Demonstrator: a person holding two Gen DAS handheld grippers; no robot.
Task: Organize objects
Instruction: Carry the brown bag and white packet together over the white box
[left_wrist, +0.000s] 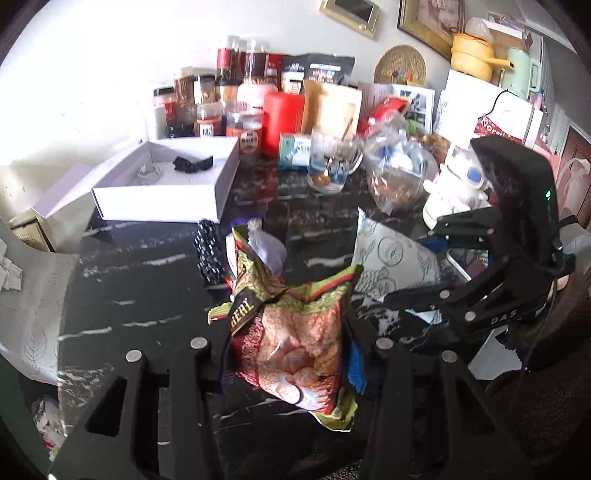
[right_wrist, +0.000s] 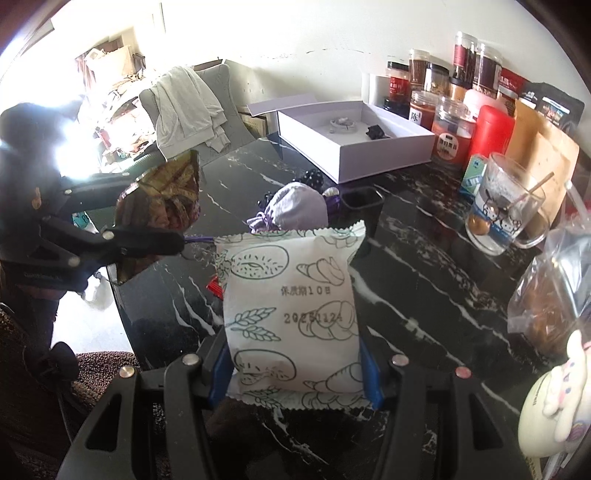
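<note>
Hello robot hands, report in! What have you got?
Left gripper shut on red snack bag. Right gripper shut on white bread packet. Both lifted off black table. Purple pouch lies ahead.

Pretty cluttered room here, black marble-look table (right_wrist: 424, 266) with white veining pushed up against a plain white wall (left_wrist: 110, 74), a couple of gold-framed pictures (left_wrist: 430, 18) hanging up top, a grey chair (right_wrist: 221, 107) with pale clothes draped over it, and super harsh daylight blowing out the far side.
</note>
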